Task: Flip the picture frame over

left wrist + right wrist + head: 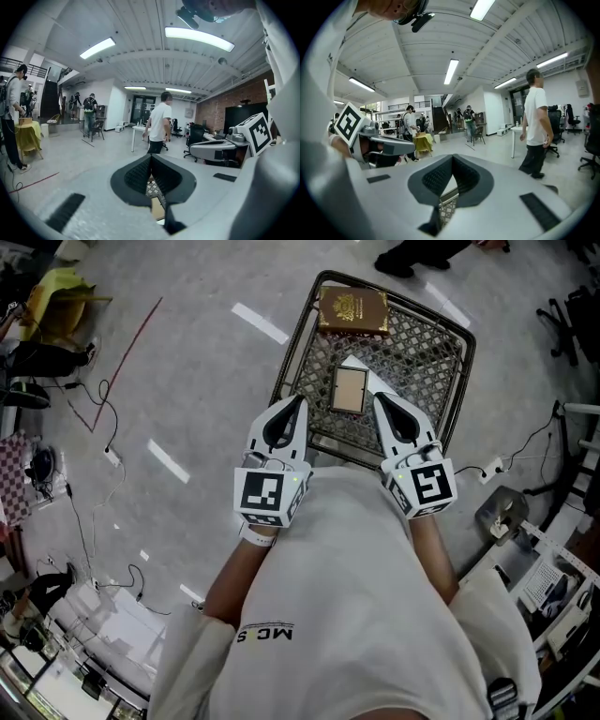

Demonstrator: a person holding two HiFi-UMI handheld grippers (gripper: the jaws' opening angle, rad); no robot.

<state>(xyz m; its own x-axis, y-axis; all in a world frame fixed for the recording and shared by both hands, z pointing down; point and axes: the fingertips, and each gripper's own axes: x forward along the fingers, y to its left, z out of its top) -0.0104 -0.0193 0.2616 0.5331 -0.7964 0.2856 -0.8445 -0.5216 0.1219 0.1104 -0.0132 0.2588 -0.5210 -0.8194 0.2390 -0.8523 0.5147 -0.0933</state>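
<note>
You're holding both grippers out in front of your chest, over the near edge of the dark wire-mesh metal table [422,348]. The left gripper [299,401] is closed, its black ribbed pads pressing together with nothing between them, as the left gripper view [151,157] shows. The right gripper [378,397] is closed and empty too, and the right gripper view [452,158] shows its pads meeting at the tip.

The small rectangular picture frame with a pale wooden border and tan panel [349,390] is lying flat on the mesh, between the two gripper tips as the head view shows it, and apart from both. It seems to be resting on a white sheet [356,363]. A brown book with a gold emblem on its cover [352,310] is sitting at the far end of the table, well clear of the frame.

Nothing is being gripped, so you're either lining up to begin or hanging back after a turn. Whether the tan panel is the frame's front or its back cannot be told.

If the flip is not yet done, the next move is asking you to spread one gripper's jaws, come down to a long edge of the frame, pinch that border and roll it over. The other gripper could be steadying the opposite edge, because a flat frame on mesh is likely to slide.
</note>
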